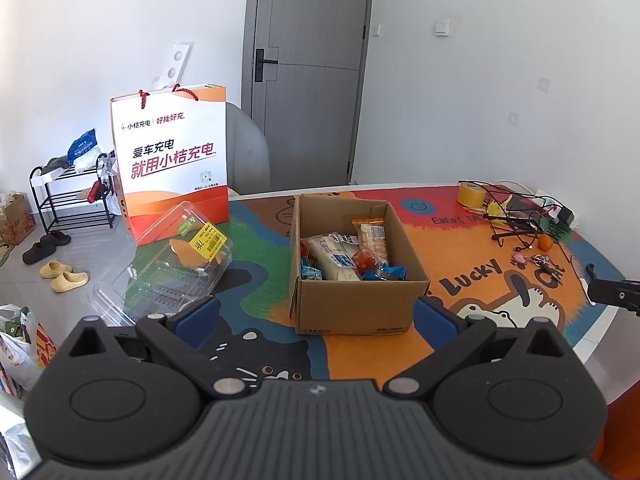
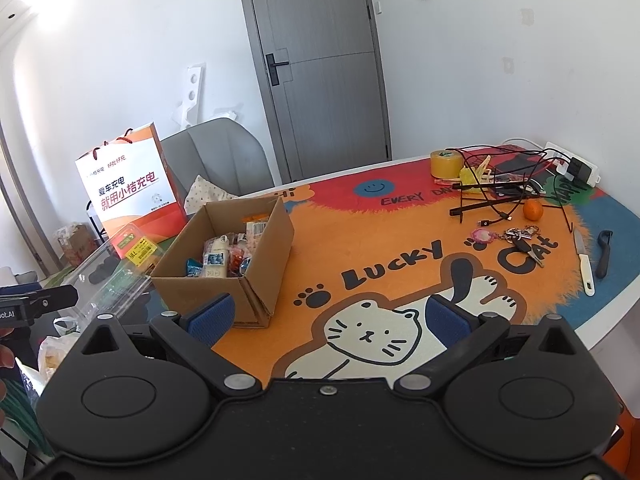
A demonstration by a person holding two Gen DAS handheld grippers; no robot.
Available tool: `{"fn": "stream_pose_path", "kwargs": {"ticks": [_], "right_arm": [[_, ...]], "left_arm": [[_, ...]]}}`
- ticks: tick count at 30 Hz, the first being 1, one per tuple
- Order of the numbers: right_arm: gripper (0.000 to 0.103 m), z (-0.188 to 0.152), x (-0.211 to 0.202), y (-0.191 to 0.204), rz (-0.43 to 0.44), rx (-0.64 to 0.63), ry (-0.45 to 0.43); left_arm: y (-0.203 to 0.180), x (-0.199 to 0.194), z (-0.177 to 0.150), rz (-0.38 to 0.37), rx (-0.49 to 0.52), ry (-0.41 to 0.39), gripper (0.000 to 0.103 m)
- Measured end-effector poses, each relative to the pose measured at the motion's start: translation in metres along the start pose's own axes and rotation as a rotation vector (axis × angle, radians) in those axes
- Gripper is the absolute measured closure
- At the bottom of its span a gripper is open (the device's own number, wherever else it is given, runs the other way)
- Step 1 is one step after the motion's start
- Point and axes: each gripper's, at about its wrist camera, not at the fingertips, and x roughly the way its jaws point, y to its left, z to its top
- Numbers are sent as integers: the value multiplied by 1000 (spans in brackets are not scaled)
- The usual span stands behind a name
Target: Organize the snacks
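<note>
An open cardboard box [image 1: 352, 300] [image 2: 260, 256] stands on the colourful cat-print mat. Inside lie several wrapped snacks: a long white packet [image 1: 332, 256] [image 2: 214, 258], an orange-topped packet [image 1: 372, 238] leaning on the far wall, a red sweet [image 1: 363, 260] and blue wrappers [image 1: 390, 272]. My left gripper [image 1: 316, 314] is open, held above the table just in front of the box, nothing between its blue pads. My right gripper [image 2: 330, 318] is open too, over the white cat drawing, right of the box and apart from it.
A clear plastic clamshell [image 1: 180, 256] [image 2: 116, 272] lies left of the box, an orange-white paper bag [image 1: 172, 160] [image 2: 128, 188] behind it. At the far right are a tape roll [image 2: 446, 164], tangled cables [image 2: 504, 184], a tangerine [image 2: 533, 210], keys [image 2: 520, 240] and two knives [image 2: 584, 264].
</note>
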Motion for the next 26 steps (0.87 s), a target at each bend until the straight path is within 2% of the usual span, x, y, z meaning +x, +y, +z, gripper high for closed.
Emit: {"fn": "stream_pose_path", "kwargs": {"ticks": [26], "right_arm": [[0,0,1,0,4,-8,2]], "left_arm": [[-3,1,0,-17,-6,4,0]]}}
